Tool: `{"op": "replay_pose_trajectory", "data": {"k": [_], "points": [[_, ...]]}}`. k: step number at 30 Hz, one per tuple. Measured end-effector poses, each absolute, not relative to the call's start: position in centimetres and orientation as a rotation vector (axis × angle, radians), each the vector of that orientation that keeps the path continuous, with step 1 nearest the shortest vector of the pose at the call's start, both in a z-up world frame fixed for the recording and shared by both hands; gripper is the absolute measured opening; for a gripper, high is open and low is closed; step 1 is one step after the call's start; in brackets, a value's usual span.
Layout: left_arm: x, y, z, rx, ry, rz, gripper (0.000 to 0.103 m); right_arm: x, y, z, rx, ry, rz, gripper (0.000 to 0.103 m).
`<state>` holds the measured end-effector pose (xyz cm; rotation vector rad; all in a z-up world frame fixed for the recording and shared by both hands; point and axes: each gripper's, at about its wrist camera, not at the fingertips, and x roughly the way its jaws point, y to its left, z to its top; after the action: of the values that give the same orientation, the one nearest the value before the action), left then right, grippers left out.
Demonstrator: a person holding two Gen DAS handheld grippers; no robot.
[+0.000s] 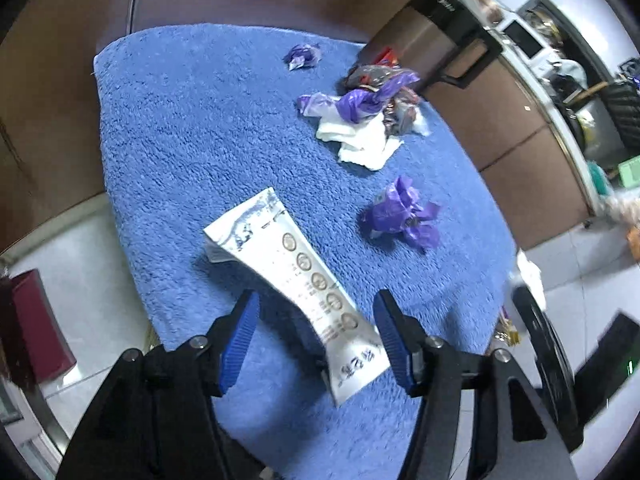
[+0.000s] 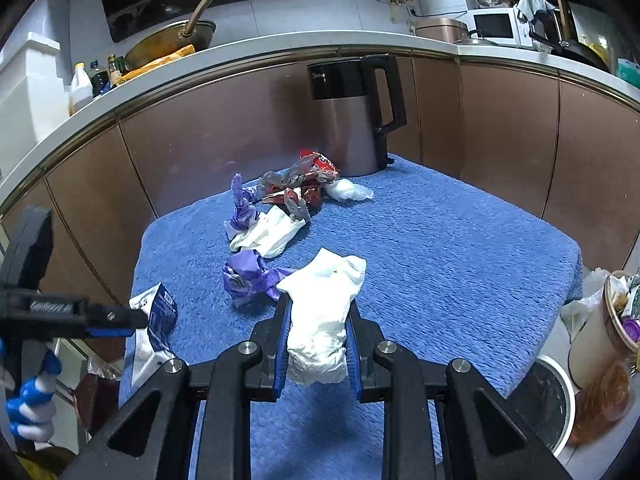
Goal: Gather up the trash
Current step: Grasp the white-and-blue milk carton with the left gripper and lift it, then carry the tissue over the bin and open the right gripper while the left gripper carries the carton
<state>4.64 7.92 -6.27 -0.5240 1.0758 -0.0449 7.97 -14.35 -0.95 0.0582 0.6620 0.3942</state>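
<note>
While the right gripper pinches a crumpled white tissue, left gripper spread around a long white printed wrapper, both near the blue towel's front edge.

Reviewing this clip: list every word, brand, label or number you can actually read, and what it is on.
"Midea": white brand mark on the black top of the kettle; small, only partly legible.
White sachet between the open left gripper fingers: printed characters and round icons, too blurred to read.
Red wrapper: print unreadable.
Purple wrapper: label unreadable.
</note>
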Motion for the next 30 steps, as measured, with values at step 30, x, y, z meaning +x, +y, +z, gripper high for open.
{"op": "replay_pose_trajectory", "data": {"k": [30], "points": [[3.1, 5.9, -1.4, -0.436, 0.888, -0.196, 0.025, 6.1, -18.5, -0.4, 0.128, 0.66, 0.338, 0.022]]}}
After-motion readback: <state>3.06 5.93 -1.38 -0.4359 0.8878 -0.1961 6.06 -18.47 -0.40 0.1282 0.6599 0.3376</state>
